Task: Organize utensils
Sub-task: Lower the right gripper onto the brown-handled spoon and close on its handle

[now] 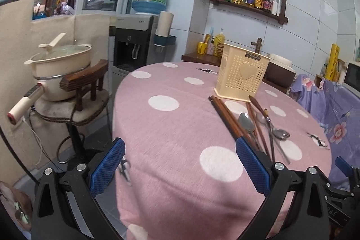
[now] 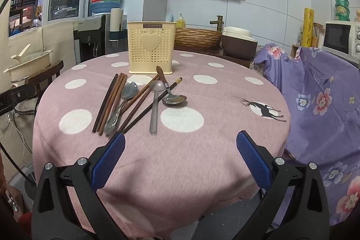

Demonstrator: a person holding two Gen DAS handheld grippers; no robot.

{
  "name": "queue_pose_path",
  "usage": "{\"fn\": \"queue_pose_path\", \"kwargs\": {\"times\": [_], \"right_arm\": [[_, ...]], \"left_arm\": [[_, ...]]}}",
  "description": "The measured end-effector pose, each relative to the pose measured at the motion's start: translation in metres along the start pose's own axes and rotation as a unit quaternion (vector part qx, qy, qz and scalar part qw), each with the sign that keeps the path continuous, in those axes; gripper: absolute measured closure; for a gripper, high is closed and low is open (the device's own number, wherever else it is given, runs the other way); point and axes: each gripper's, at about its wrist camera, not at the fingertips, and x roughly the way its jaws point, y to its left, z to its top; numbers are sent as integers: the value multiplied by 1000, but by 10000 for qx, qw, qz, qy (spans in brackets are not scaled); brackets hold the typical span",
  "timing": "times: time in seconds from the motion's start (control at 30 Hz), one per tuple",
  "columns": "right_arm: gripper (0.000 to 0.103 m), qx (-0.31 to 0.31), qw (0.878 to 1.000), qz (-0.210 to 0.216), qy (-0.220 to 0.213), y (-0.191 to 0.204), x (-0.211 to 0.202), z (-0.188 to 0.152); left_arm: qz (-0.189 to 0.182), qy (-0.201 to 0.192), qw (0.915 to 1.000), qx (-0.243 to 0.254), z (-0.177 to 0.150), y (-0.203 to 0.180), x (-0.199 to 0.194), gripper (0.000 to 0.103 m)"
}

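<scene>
We hold a hand-held gripper in each hand, both wide apart and empty, raised over the near edge of a round desk draped in pink cloth with white dots. The right hand-held gripper faces the utensils almost head-on: they lie ahead and slightly to its left, near its left fingertip. The left hand-held gripper sits further left, so the same pile appears off to its right, just past its right fingertip. The right one looks better placed, we judge. The pile holds several brown chopsticks and three spoons. The chopsticks run mostly away from us toward the holder, the left bundle nearly parallel, others fanned rightward. One spoon lies among them, bowl far, handle near. A second spoon points straight away, bowl far. A third, wood-handled spoon reverses this: bowl nearer, handle toward the holder. The cream perforated holder stands upright beyond the pile, just behind it, apparently empty. Nothing is sorted yet.
</scene>
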Motion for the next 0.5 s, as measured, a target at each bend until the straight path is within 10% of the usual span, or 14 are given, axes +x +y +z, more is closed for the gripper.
{"fn": "queue_pose_path", "kwargs": {"times": [0.5], "right_arm": [[13, 49, 9951, 592, 787, -17, 77, 60]], "left_arm": [[-364, 1645, 9842, 537, 54, -27, 104, 47]]}}
